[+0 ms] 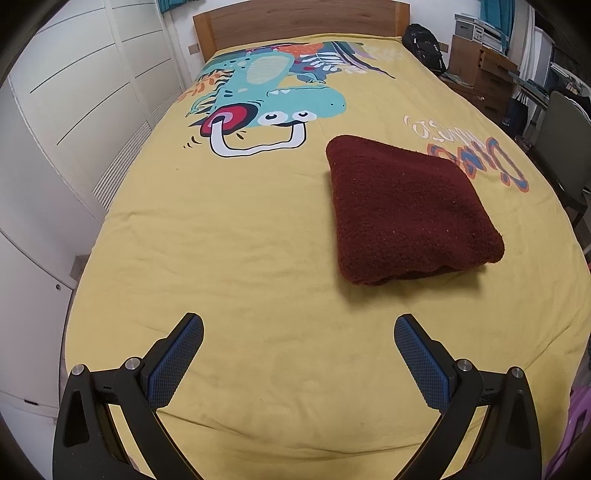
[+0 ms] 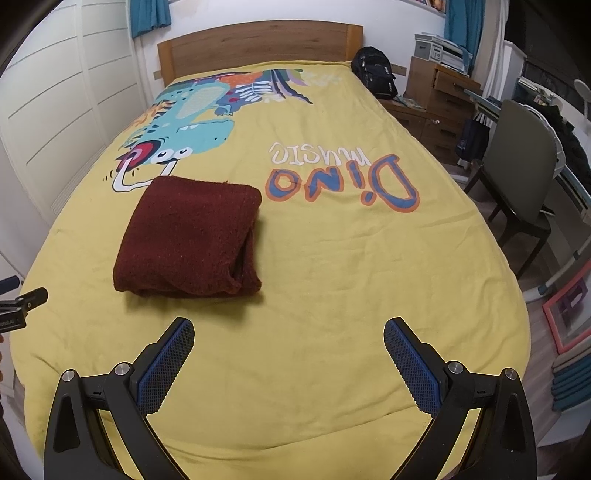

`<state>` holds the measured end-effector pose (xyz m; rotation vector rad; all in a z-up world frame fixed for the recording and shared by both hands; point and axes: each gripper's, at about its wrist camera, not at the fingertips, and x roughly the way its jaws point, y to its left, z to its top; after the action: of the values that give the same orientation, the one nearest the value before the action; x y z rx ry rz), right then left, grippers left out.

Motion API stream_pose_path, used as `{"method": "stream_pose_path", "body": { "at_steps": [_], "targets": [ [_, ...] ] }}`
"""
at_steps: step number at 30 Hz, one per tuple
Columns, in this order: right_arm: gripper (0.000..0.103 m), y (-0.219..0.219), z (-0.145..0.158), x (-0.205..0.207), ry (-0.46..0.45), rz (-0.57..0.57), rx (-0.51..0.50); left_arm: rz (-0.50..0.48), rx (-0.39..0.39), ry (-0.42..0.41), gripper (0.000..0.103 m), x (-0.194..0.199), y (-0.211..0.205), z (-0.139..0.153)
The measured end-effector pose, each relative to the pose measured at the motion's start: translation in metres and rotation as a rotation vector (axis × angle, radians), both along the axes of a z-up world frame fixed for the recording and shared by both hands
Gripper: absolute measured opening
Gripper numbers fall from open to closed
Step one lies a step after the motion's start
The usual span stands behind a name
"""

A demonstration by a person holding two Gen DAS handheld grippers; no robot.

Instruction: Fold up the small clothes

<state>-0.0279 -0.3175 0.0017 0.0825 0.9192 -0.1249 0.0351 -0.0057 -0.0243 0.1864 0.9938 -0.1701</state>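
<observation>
Running along the left edge of both views, the white wardrobe [image 1: 85, 92] is bent by the lens and cut off by the dark rim. Next comes the yellow bedspread [image 1: 229, 236], its dinosaur print [image 1: 273, 99] partly lost against the wooden headboard [image 1: 295, 22]. The left gripper [image 1: 298, 323] hovers over the near bedspread with jaws spread wide, nothing between its blue pads [image 1: 175, 363]; only a sliver of it shows at the right wrist view's left edge. The folded dark red garment [image 1: 406, 210] lies flat on the bedspread, ahead of both grippers and touching neither; its layers show only at one open side. The right gripper [image 2: 289, 326] is likewise wide and empty. Farthest right, a black backpack [image 2: 375, 75], drawers [image 2: 439, 107] and a chair [image 2: 517, 184] crowd together, details indistinct.
</observation>
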Motion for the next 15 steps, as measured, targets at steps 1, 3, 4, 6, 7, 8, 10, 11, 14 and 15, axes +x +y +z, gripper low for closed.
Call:
{"method": "stream_pose_path", "body": {
  "at_steps": [1, 3, 4, 6, 7, 8, 10, 11, 14, 15],
  "targets": [
    [0.102, 0.0002, -0.0004, 0.0001, 0.002, 0.001, -0.001, -0.001, -0.002, 0.001, 0.102, -0.0001, -0.0002, -0.0001],
    [0.102, 0.0002, -0.0011, 0.0006, 0.005, 0.002, -0.002, -0.002, -0.003, 0.004, 0.102, 0.0, -0.0007, -0.0004],
    [0.102, -0.0001, -0.0013, 0.0007, 0.006, 0.002, -0.001, -0.001, -0.004, 0.004, 0.102, 0.0001, -0.0008, -0.0005],
    [0.102, -0.0001, -0.0018, 0.0011, 0.007, 0.003, 0.002, 0.001, -0.003, 0.003, 0.102, 0.0002, -0.0008, -0.0007],
    [0.102, 0.0003, -0.0021, 0.0011, 0.007, 0.005, 0.002, 0.002, -0.005, 0.004, 0.102, 0.0004, -0.0007, -0.0006],
    [0.102, 0.0007, -0.0026, 0.0014, 0.009, 0.006, 0.001, 0.003, -0.007, 0.005, 0.102, 0.0006, -0.0006, -0.0005],
    [0.102, 0.0013, -0.0036, 0.0015, 0.01, 0.01, 0.0, 0.001, -0.007, 0.007, 0.102, 0.0007, -0.0008, -0.0005],
    [0.102, 0.0015, -0.0042, 0.0012, 0.011, 0.01, 0.0, 0.001, -0.005, 0.006, 0.102, 0.0005, -0.0015, -0.0007],
    [0.102, 0.0015, -0.0046, 0.0011, 0.012, 0.011, 0.001, 0.0, -0.003, 0.01, 0.102, 0.0, -0.0035, -0.0014],
    [0.102, 0.0018, -0.005, 0.0008, 0.013, 0.011, 0.001, 0.0, -0.006, 0.012, 0.102, -0.0001, -0.0038, -0.0017]
  ]
}}
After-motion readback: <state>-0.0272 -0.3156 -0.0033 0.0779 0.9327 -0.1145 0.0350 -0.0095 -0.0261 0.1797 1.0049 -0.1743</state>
